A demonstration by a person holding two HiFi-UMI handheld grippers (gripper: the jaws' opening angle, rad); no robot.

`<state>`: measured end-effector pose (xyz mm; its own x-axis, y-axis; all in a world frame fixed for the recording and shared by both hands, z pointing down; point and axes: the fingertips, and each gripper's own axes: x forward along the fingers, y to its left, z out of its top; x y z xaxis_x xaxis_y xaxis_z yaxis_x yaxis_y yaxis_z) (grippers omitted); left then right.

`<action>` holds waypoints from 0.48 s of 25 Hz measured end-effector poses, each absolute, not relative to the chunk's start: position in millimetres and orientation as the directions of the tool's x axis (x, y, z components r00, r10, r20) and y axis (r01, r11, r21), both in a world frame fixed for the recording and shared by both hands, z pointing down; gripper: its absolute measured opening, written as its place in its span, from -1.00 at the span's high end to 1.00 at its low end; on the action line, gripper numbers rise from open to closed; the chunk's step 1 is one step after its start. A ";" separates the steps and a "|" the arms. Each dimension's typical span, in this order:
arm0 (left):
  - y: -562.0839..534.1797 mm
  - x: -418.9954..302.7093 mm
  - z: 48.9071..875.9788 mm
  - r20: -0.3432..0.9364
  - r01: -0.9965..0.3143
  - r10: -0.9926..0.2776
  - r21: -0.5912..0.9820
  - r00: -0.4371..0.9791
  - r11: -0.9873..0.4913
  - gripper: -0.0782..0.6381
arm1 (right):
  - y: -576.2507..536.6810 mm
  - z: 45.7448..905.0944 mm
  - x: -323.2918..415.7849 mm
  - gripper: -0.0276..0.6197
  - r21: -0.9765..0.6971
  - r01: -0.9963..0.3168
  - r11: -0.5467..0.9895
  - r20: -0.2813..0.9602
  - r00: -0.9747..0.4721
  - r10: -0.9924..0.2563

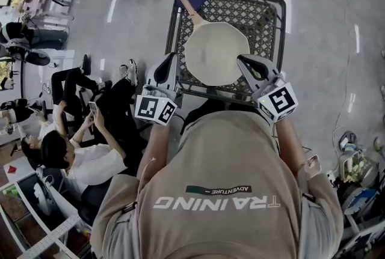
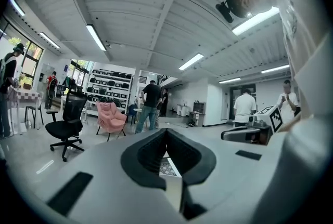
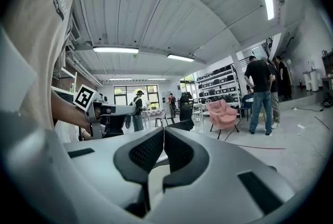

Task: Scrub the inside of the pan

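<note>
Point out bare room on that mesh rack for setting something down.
Most open: the far right corner of the mesh rack, between the pan and the rim. The far left holds the pan handle; the left gripper and right gripper crowd the near edge.

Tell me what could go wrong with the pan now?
1. The pan lies on a wire rack with nothing holding it, so a hard push might slide it.
2. The left gripper and right gripper are both shut on nothing. No scrubber is held, and bare jaws might scratch the pan.
</note>
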<state>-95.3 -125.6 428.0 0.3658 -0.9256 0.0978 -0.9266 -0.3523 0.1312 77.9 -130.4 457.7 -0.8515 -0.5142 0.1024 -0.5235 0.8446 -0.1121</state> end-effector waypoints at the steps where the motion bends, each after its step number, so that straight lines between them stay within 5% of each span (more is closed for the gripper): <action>1: -126.9 -95.6 427.9 0.097 -0.923 -0.921 0.125 0.376 -0.364 0.73 | -131.7 455.8 75.0 0.86 -0.109 -0.527 0.843 0.101 -0.849 -0.518; 12: -146.9 -122.0 426.5 0.055 -0.856 -0.858 0.115 0.511 -0.503 0.73 | -143.5 437.3 41.4 0.86 -0.122 -0.654 0.747 0.106 -0.757 -0.645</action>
<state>-122.0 -146.9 426.5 0.5115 -0.8575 0.0551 -0.8564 -0.5034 0.1146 41.4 -143.5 437.3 -0.7566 -0.6452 0.1058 -0.6538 0.7467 -0.1221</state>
